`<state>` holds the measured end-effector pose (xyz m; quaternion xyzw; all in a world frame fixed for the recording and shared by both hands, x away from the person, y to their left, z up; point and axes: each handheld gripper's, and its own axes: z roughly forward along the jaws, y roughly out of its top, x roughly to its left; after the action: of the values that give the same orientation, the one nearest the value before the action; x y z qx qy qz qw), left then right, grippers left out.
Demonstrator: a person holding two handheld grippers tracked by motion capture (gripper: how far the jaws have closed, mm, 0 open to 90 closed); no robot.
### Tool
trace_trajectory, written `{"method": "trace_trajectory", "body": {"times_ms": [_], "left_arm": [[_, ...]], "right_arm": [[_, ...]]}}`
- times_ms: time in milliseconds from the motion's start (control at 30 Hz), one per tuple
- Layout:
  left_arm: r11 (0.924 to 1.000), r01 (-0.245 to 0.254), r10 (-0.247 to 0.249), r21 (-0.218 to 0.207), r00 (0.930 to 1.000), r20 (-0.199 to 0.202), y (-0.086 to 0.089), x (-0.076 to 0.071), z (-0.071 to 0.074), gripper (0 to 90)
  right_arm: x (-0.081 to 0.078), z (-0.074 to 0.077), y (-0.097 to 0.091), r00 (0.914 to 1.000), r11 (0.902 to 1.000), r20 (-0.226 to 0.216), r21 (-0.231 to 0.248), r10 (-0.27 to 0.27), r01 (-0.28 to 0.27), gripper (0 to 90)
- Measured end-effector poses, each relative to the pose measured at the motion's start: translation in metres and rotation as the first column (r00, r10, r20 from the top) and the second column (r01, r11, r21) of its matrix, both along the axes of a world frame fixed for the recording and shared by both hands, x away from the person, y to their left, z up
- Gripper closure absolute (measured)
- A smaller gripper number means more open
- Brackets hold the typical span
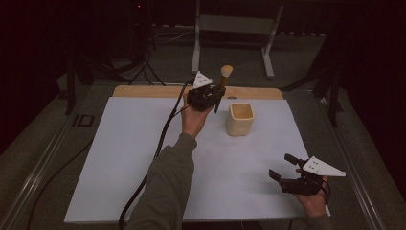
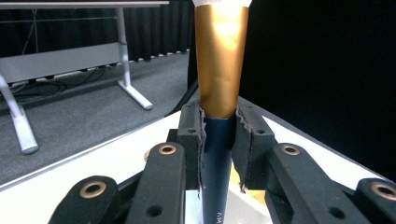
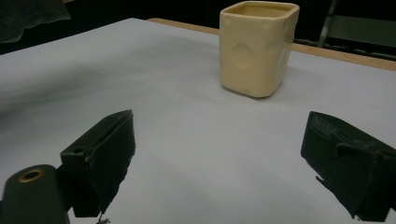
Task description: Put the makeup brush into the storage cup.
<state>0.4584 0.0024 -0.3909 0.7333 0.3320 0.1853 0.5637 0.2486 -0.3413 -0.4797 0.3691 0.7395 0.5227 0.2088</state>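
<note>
— Count it off for me, left to right.

— One white table (image 1: 143, 158), and on it one cream cup (image 1: 239, 119). I carry two grippers. My left gripper (image 1: 216, 99) is raised over the far middle of the table, just left of the cup. Its jaws are clamped on one brush (image 1: 223, 82), which stands upright between them.

— Where on the brush do you have it?

— On the dark blue handle (image 2: 217, 154), just below the gold collar (image 2: 220, 60). The pads (image 2: 192, 140) press it from both sides. The pale head (image 1: 226, 70) stands above the gripper, clear of the cup.

— And the cup?

— Square-sided with rounded corners, upright, mouth open to the top, at the far middle of the table. One round dimple (image 3: 242, 56) shows on the face towards my right gripper. It stands apart from both tools.

— Your right side?

— One right gripper (image 1: 281, 166), low over the near right corner. Its jaws stand wide apart with nothing between them, and they point towards the cup, well short of it.

— Any writing?

— A few small pale characters low on the handle (image 2: 219, 215), too small for me to read. No label on the cup.
</note>
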Motion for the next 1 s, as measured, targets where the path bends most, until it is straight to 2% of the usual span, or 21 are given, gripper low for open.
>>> {"method": "trace_trajectory", "body": {"times_ms": [500,1000], "left_arm": [[0.9990,0.027,-0.027,-0.034,0.9996,0.008,-0.021,0.000,0.002,74.9],[0.9975,0.061,-0.061,-0.035,0.9981,0.006,-0.049,0.002,-0.001,74.9]], "right_arm": [[0.000,0.000,0.000,1.0000,1.0000,-0.001,0.006,0.000,0.000,9.9],[0.000,0.000,-0.002,1.0000,0.9999,0.001,0.012,-0.003,0.003,9.9]]}}
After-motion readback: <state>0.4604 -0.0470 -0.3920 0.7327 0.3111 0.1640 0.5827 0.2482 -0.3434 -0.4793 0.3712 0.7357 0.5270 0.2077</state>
